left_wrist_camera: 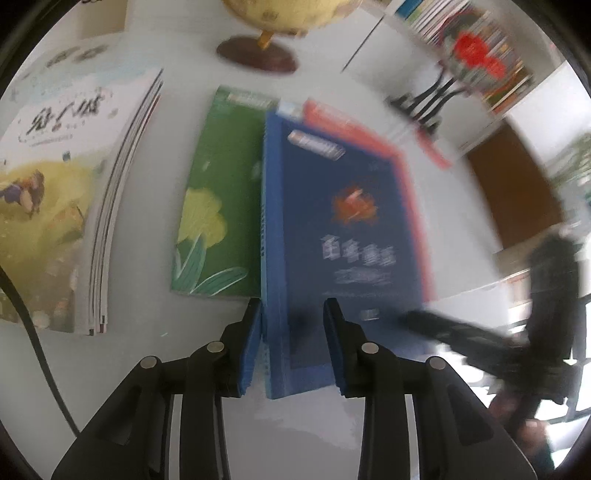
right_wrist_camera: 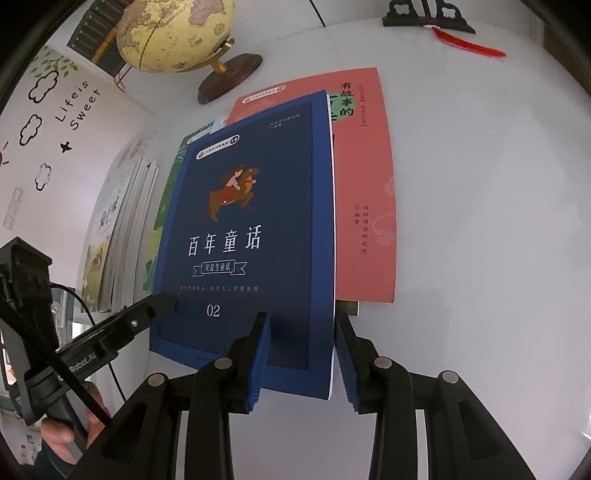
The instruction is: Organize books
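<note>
Landmark = blue book (right_wrist_camera: 247, 236), cover up, lifted off the white table (right_wrist_camera: 480, 221) at its near edge. Going left to right from it: far left is the finished stack of picture books (left_wrist_camera: 55, 206), well apart; just left and partly under the blue one, the green book (left_wrist_camera: 218, 206); to its right and under its far corner, the red book (right_wrist_camera: 365, 184). Globe (right_wrist_camera: 177, 33) sits beyond it, behind the green one. Left gripper (left_wrist_camera: 291, 314) straddles the blue book's spine-side near corner, pads spread on either side of the edge, not visibly clamped. Right gripper (right_wrist_camera: 303, 321) straddles the page-side near corner the same way, left pad over the cover, right pad just off the edge; gap shows, so spread, not pinching. Book does seem propped by the two, but contact underneath is hidden. Step in hand, my read: picking up the blue book to move it onto the stack. Next move needs both tongs to close on the near edge, then lift level and carry left, clearing the green book so it doesn't drag.
</note>
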The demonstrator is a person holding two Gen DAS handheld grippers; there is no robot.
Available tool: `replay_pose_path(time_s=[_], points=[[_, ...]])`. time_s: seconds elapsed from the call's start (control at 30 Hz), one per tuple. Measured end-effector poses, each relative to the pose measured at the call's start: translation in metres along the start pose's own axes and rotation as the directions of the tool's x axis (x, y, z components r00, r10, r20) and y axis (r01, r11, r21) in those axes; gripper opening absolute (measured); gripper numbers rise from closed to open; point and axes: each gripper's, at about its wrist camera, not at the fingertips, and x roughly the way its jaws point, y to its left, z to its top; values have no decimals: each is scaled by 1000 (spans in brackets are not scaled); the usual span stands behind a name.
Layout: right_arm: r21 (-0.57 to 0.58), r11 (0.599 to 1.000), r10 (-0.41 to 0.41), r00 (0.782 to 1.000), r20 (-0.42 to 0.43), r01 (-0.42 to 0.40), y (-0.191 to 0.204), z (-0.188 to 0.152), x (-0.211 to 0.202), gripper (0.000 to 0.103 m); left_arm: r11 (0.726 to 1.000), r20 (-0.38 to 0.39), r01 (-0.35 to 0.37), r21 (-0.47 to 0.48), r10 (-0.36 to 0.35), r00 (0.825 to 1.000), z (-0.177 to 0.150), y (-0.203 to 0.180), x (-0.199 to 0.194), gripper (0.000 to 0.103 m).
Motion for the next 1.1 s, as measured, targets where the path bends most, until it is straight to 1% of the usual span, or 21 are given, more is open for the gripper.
replay_pose_path(time_s=[0.07,0.13,0.17,0.2,0.27,0.33,0.4,0.43,0.5,0.53,0.6,0.67,0.77,0.87,0.9,0.93,0.97,1.0,1.03,1.07,1.1], points=[[4,1000,7,1000,1,-7,-2,0,0,36,994,30,107,-9,-107,994,4,-3,-16,29],[8,1000,13,1000,1,-13,-3,1,0,36,982,22,191,-9,-191,981,9,-6,-20,29],[11,1000,17,1000,1,-17,-5,0,0,36,980,10,199,-4,-199,980,9,-9,-15,29],[14,1000,26,1000,0,-26,-5,0,0,36,984,-4,179,8,-179,984,9,-12,-7,27],[17,999,37,999,-3,-37,-6,0,1,36,989,-43,144,25,-143,989,8,-17,12,17],[16,999,45,999,-10,-45,-7,0,1,36,990,-80,137,20,-135,988,6,-20,28,13],[19,999,48,999,-17,-48,-8,1,1,36,988,-93,157,5,-156,983,6,-22,32,11],[25,998,54,998,-22,-53,-10,2,1,36,982,-94,188,-10,-188,978,7,-22,31,10],[62,994,89,995,-33,-87,-18,4,0,44,970,-101,238,-54,-242,965,10,-19,28,8],[81,991,111,993,-40,-107,-20,5,0,46,963,-102,257,-78,-264,959,12,-17,26,8],[142,974,185,982,-39,-177,-30,4,-3,51,943,-97,305,-134,-319,943,19,-10,22,8],[195,950,253,967,-23,-244,-39,2,-5,52,931,-92,331,-156,-348,933,23,-10,19,8],[285,889,370,929,13,-358,-53,-1,-5,52,913,-92,363,-188,-384,919,28,-8,19,8],[345,831,451,892,42,-436,-61,-5,-1,52,897,-102,384,-219,-412,905,29,-6,23,8],[359,813,474,879,52,-459,-62,-5,1,52,899,-104,381,-218,-409,906,28,-7,23,8],[370,798,490,870,61,-476,-62,-6,2,52,907,-108,369,-202,-395,912,26,-8,23,8],[374,788,502,862,70,-489,-62,-7,3,52,921,-110,347,-177,-369,923,25,-10,22,8],[368,789,499,863,84,-492,-57,-9,1,51,933,-107,326,-154,-344,933,25,-12,21,8],[358,802,481,872,88,-478,-54,-9,-2,49,945,-99,301,-130,-314,944,25,-15,19,8],[338,828,447,891,81,-446,-50,-9,-5,39,956,-95,273,-105,-283,954,25,-17,18,8],[317,850,419,905,74,-420,-46,-7,-6,31,962,-92,257,-86,-265,960,25,-18,17,8]])
